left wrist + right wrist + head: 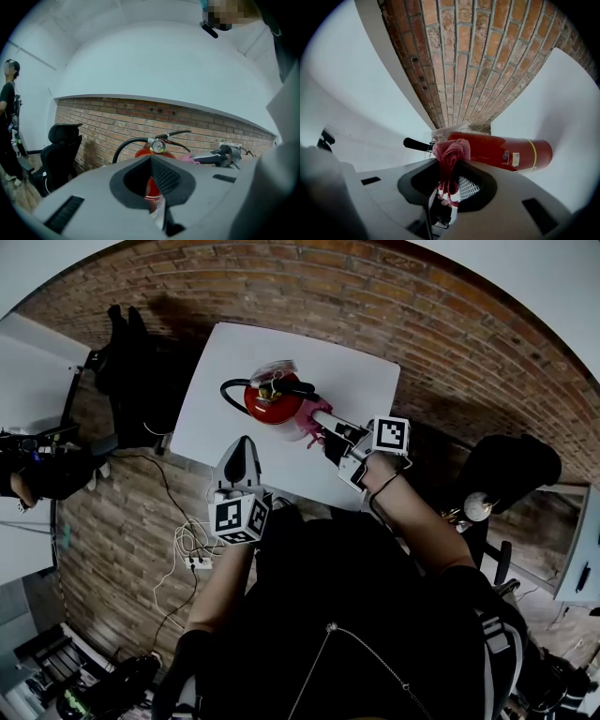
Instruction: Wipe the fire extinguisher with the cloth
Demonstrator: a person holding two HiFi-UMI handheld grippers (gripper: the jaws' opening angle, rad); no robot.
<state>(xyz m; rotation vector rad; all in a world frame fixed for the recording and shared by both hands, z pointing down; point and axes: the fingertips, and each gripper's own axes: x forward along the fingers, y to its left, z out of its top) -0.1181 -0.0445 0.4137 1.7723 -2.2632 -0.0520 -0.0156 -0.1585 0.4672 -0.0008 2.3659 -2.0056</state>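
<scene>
My right gripper (449, 163) is clamped on the pink cloth (449, 151), whose bunched end sticks out past the jaw tips and presses against the red fire extinguisher (499, 151) high on its body, close to the neck and the black handle. From the head view, the right gripper (320, 418) reaches in from the extinguisher's right, and the cloth (308, 427) is wedged between the tips and the cylinder. My left gripper (240, 459) sits apart from the extinguisher, on the near side of it, with its jaws drawn together and nothing between them. Its own view looks over the closed tips (151, 160) at the extinguisher (143, 153), which stands upright, its round gauge (159, 146) facing me and its black hose (125, 146) arching off to the left. The extinguisher (273, 403) stands on a white table (234, 357). Around the table is a brick floor (122, 521) with cables, and a black office chair (131, 362) stands at the table's left.
</scene>
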